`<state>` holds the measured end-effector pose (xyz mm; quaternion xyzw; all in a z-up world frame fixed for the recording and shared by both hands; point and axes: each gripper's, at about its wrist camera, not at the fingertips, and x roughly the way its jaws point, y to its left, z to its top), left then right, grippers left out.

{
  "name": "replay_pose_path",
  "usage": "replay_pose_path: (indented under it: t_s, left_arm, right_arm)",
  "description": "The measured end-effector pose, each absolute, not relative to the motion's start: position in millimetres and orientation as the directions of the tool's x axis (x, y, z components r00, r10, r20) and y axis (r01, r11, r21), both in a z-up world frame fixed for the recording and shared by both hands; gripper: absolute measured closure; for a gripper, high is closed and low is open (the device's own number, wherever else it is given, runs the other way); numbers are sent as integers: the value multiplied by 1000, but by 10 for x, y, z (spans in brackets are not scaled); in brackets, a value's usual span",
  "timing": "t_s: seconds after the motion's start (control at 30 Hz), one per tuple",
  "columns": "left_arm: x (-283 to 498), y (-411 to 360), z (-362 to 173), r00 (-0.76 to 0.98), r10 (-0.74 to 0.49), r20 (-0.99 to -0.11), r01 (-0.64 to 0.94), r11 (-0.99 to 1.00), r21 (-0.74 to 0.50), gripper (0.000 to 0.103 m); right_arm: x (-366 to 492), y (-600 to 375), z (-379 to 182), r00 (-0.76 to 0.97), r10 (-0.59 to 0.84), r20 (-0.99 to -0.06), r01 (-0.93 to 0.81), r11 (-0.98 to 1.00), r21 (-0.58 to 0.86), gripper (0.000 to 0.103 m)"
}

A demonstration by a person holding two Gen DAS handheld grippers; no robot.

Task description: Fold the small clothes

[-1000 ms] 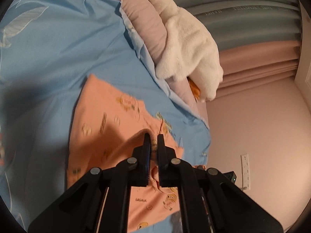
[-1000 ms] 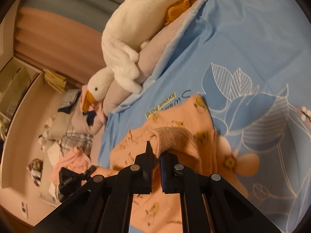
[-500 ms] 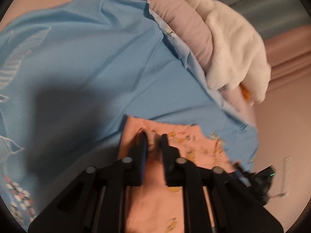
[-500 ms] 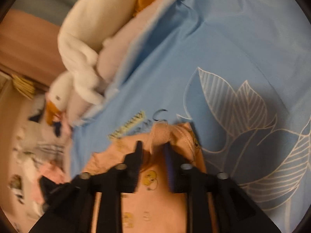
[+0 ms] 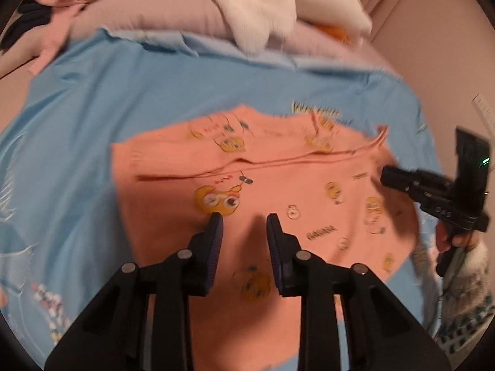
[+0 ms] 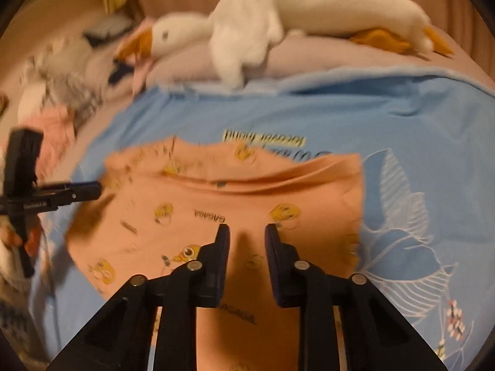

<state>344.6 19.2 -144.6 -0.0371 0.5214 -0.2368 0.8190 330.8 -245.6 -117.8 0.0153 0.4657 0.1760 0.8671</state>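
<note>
**Two grippers hovering over folded garment on bed**

Two black hand-held grippers are hanging above a small peach-coloured cotton garment printed with yellow cartoon chicks [image 5: 278,185], which is lying spread on a light blue bed sheet with white leaf outlines [image 5: 92,99]. The left hand-held gripper [image 5: 244,225] is standing with its jaws spread apart and nothing between them, its tips pointing at the middle of the cloth beside a large chick print. The right hand-held gripper [image 6: 244,235] is likewise gaping and empty, its fingers poised over the garment's near half.

A folded edge is running across the garment from side to side, showing as a raised seam line in the left wrist view and a soft ridge in the right wrist view [image 6: 247,185]. The cloth is lying flat on the sheet [image 6: 402,117], with a strip of printed lettering on the sheet peeking out just beyond its far edge.

Each camera is catching the other tool at the garment's side: the right one at the right edge of the left view [image 5: 433,194], the left one at the left edge of the right view [image 6: 52,198].

A white plush goose with an orange beak and feet [image 6: 294,9] is resting on a long mauve pillow [image 6: 309,58] along the far edge of the bed. A loose heap of other clothes [image 6: 55,92] is lying to the left, blurred.
</note>
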Motion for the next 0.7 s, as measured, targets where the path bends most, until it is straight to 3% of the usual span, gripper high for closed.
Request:
replay_pose_path:
  t_s: [0.23, 0.37, 0.57, 0.7]
  left_arm:
    - [3993, 111, -1446, 457, -379, -805, 219, 925, -311, 76]
    - [4104, 273, -1316, 519, -367, -772, 138, 927, -348, 76]
    - [3538, 583, -1172, 494, -438, -751, 240, 899, -366, 74]
    - [3030, 673, -1376, 449, -418, -790, 297, 903, -310, 74]
  right_arm:
    - [3846, -2233, -1296, 521, 220, -824, -237, 965, 108, 78]
    - [4026, -2397, -1125, 610, 249, -752, -127, 968, 217, 78]
    - [3474, -2601, -1094, 601, 305, -739, -169, 952, 255, 78]
    - [2971, -2636, -1148, 579, 321, -749, -220, 947, 236, 78]
